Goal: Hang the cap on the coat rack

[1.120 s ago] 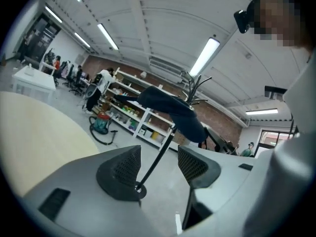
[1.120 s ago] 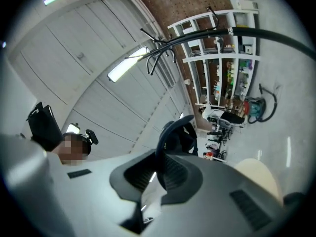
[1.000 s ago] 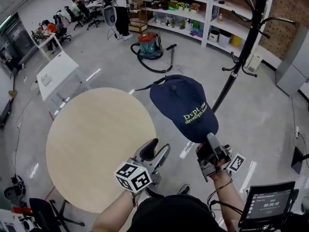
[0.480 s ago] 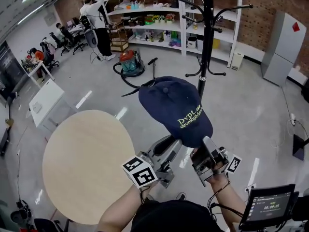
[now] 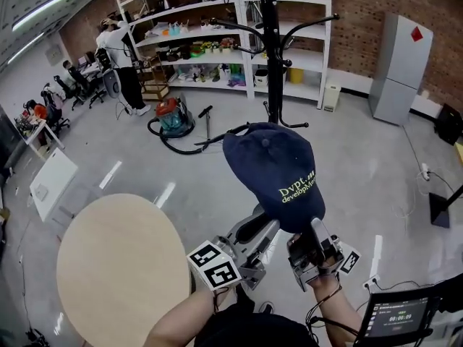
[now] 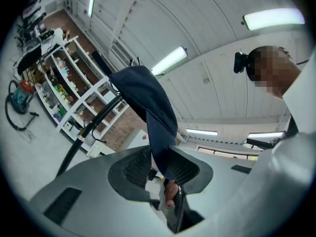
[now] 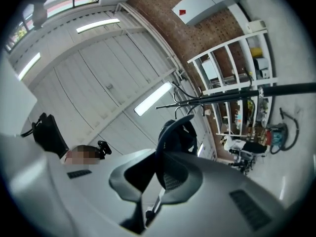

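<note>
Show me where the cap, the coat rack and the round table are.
cap [image 5: 271, 166], head view, top of its crown.
coat rack [image 5: 273, 56], head view, its black pole.
round table [image 5: 116, 266], head view, bare wooden top.

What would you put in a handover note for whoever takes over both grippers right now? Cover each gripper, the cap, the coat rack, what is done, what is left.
Left gripper: jaws have just been closing, now shut on the cap.
Right gripper: shut on the cap's brim.
Cap: held up in the air, short of the coat rack, not hung.
Done: cap lifted, both grips on.
Left: carry it to the rack and hang it.
</note>
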Demonstrator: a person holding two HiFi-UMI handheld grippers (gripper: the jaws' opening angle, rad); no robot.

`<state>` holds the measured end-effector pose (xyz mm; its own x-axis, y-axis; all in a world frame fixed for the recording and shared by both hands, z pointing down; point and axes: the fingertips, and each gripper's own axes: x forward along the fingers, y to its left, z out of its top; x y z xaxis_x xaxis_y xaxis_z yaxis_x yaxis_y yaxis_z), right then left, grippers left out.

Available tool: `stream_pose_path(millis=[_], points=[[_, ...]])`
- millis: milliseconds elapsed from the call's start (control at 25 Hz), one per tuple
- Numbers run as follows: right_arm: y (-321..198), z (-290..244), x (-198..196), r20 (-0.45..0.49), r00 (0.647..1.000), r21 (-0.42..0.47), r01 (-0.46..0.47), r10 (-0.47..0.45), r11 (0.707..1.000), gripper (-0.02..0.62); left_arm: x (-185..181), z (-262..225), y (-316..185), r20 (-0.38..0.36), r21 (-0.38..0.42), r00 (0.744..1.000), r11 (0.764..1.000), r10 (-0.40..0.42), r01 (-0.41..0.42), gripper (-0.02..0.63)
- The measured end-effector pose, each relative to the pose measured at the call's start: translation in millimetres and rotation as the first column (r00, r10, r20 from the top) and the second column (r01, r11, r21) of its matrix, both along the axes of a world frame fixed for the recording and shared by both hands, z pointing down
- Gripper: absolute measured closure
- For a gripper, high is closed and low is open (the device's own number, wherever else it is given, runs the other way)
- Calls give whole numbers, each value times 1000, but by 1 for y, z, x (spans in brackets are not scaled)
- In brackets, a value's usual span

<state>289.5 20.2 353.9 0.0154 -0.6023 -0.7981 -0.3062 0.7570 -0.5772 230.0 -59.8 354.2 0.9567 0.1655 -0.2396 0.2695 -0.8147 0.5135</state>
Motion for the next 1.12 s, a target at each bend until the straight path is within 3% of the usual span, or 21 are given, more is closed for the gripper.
stream_pose_path(millis=[160,360,640,920,1120], points=[[0,-2,28,-24,997,6,-74,74,997,571,31,0,-7,-71,-72,994,993,87,-92,500],[3,-17,57,-40,988,20,-147,148,989,571,61,-19,-17,-152,-153,971,967,182,-205,499],[-30,-28,68,-115,971,48,-207,211,977,571,93,-34,-42,-156,-74,955,961,251,-265,499],[-44,-60,94,-185,939,126,-271,291,954,571,123,-72,-58,-223,35,911,937,346,-347,499],[-41,-80,122,-218,924,148,-286,314,947,571,156,-96,-55,-245,55,902,934,354,-352,499]])
